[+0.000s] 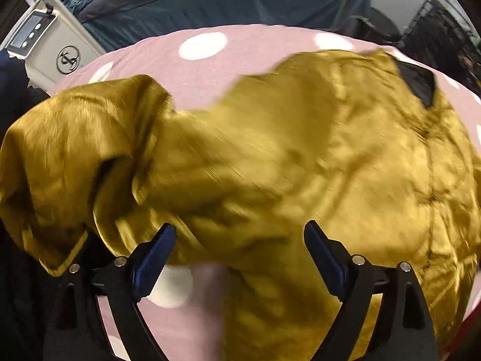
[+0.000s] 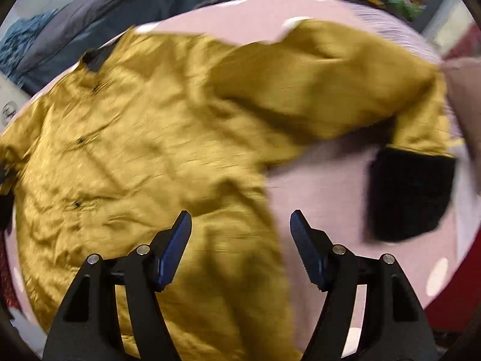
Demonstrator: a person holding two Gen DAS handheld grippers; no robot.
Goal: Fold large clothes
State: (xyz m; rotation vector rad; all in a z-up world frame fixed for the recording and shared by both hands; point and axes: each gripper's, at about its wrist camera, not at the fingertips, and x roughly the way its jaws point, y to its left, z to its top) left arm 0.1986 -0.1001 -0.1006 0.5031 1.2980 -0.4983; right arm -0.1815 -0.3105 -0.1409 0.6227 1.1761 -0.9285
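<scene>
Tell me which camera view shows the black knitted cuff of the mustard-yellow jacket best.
The right wrist view: the black knitted cuff lies whole on the pink sheet. In the left wrist view, no cuff is clearly visible, only the black collar.

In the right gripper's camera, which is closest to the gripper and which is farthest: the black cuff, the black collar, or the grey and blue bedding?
From the right gripper:
1. The black cuff, on the right, at the end of the yellow jacket's sleeve.
2. The black collar, upper left, at the jacket's far end.
3. The grey and blue bedding, beyond the pink spotted cover, at the top left.
</scene>
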